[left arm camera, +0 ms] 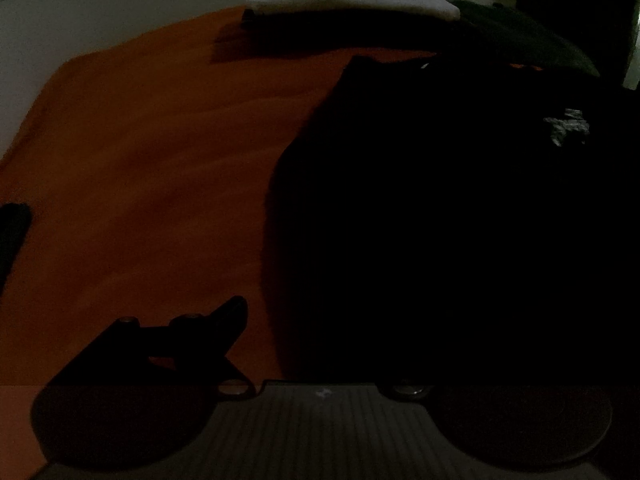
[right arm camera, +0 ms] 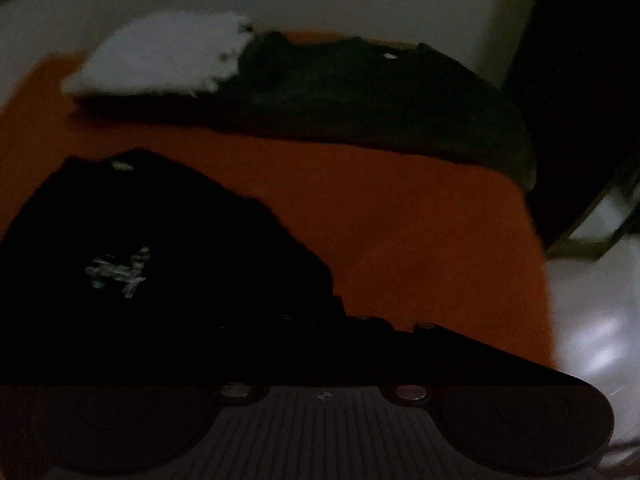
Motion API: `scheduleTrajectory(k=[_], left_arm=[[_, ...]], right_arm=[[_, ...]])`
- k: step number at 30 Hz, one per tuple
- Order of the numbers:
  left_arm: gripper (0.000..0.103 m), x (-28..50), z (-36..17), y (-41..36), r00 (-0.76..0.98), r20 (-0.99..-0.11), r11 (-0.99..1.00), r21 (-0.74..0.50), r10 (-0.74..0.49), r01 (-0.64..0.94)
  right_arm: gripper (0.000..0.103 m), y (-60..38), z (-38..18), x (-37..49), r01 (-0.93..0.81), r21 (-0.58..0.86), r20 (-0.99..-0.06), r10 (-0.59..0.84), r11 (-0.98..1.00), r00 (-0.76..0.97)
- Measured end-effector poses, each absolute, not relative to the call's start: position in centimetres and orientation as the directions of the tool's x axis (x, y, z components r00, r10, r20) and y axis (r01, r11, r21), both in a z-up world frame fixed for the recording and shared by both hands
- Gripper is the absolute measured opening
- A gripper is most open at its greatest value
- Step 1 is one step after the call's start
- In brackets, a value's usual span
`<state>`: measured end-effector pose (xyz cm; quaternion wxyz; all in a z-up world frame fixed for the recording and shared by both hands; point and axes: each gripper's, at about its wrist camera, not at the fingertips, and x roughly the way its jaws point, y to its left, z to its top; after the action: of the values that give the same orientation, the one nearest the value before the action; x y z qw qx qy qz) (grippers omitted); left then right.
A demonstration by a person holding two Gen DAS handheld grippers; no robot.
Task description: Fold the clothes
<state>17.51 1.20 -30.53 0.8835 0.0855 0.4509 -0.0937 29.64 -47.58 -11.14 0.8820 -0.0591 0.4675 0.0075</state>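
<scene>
black shirt [right arm camera: 120,264]: lying near right gripper [right arm camera: 320,320], jaws closed, contents too dark to tell
left gripper [left arm camera: 320,320]: standing wide, empty
risk: fabric slipping, fold collapsing

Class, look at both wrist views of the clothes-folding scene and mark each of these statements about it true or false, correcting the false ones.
1. The surface under the clothes is orange. True.
2. The black garment carries a small pale print. True.
3. The white folded cloth lies at the near edge, right by the grippers. False: it lies at the far edge, near the wall.
4. A dark green garment lies beside the white cloth. True.
5. The black garment covers the whole surface. False: bare orange shows on both sides of it.
6. The white cloth lies on top of the printed black garment. False: orange surface separates them.
</scene>
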Motion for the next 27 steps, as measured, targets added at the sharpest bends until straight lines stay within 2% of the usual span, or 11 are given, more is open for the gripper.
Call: scheduleTrajectory(k=[6,9,10,12,14,16,17,19,20,21,27], left_arm=[[0.085,18.2,-31.0,1.2,0.569,-0.816,0.965,0.054,-0.106,0.257],[0.088,18.6,-31.3,1.3,0.567,-0.818,0.968,0.048,-0.103,0.245],[0.088,18.7,-31.4,1.3,0.564,-0.818,0.970,0.038,-0.108,0.241],[0.088,18.6,-31.5,1.5,0.560,-0.819,0.970,0.013,-0.128,0.241],[0.088,18.6,-31.5,1.7,0.560,-0.817,0.970,0.005,-0.136,0.244],[0.082,18.4,-31.6,1.8,0.560,-0.813,0.969,-0.020,-0.158,0.245],[0.061,18.3,-31.6,1.8,0.554,-0.812,0.967,-0.048,-0.183,0.249],[0.020,18.0,-31.5,1.7,0.547,-0.803,0.959,-0.102,-0.236,0.264],[0.011,17.7,-31.3,1.5,0.552,-0.799,0.958,-0.102,-0.239,0.268],[0.010,17.4,-31.0,1.2,0.567,-0.790,0.958,-0.086,-0.233,0.274],[0.009,15.5,-25.4,4.5,0.745,-0.657,0.986,0.008,-0.118,0.164]], right_arm=[[0.000,-51.6,-9.3,34.2,0.073,-0.389,-0.665,-0.335,0.918,0.668],[0.006,-54.1,-10.2,35.4,0.142,-0.224,-0.743,-0.263,0.964,0.615],[0.017,-54.6,-11.0,35.2,0.139,-0.110,-0.795,-0.171,0.984,0.583],[0.091,-54.9,-13.0,34.2,0.111,0.095,-0.843,0.021,0.989,0.537],[0.102,-54.1,-15.2,32.7,0.111,0.219,-0.843,0.131,0.969,0.522],[0.102,-53.6,-17.6,31.9,0.145,0.286,-0.844,0.178,0.947,0.506],[0.100,-53.4,-18.7,31.9,0.173,0.301,-0.843,0.177,0.938,0.507],[0.074,-53.2,-20.8,32.1,0.227,0.325,-0.839,0.170,0.918,0.517],[0.031,-53.1,-21.4,32.3,0.243,0.330,-0.830,0.158,0.912,0.534],[0.005,-52.8,-21.8,32.5,0.248,0.338,-0.818,0.153,0.908,0.555],[0.005,-51.6,-13.8,32.0,0.229,0.213,-0.630,-0.046,0.950,0.776]])
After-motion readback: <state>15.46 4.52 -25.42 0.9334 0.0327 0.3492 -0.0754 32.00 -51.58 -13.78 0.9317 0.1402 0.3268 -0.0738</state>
